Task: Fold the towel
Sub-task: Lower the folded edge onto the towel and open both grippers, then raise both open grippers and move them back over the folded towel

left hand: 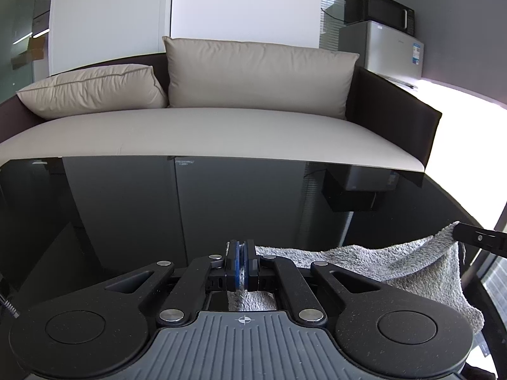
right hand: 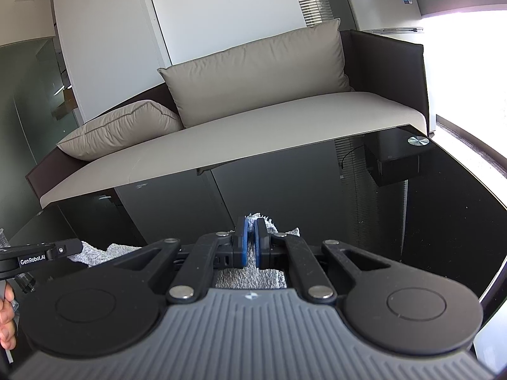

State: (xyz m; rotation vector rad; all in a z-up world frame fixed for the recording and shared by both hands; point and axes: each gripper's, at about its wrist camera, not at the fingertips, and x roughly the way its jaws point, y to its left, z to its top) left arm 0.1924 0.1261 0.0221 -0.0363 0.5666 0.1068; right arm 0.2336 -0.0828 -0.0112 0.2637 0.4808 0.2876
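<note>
A grey fluffy towel (left hand: 380, 266) hangs above the black glass table (left hand: 158, 215), stretched between both grippers. My left gripper (left hand: 241, 247) is shut on one towel corner. In the left wrist view the towel runs right to the other gripper's finger (left hand: 475, 237), which pinches the far corner. My right gripper (right hand: 252, 224) is shut on a towel corner (right hand: 259, 218). In the right wrist view the towel (right hand: 95, 251) runs left to the left gripper's finger (right hand: 47, 251). The towel's lower part sags and is partly hidden behind the gripper bodies.
A beige sofa (left hand: 206, 133) with two cushions stands just beyond the table's far edge (left hand: 221, 157). A small fridge (left hand: 393, 50) with a microwave (left hand: 377, 8) on top stands at the back right. A round metal disc (right hand: 417, 140) marks the table's right corner. A hand (right hand: 6, 323) shows at left.
</note>
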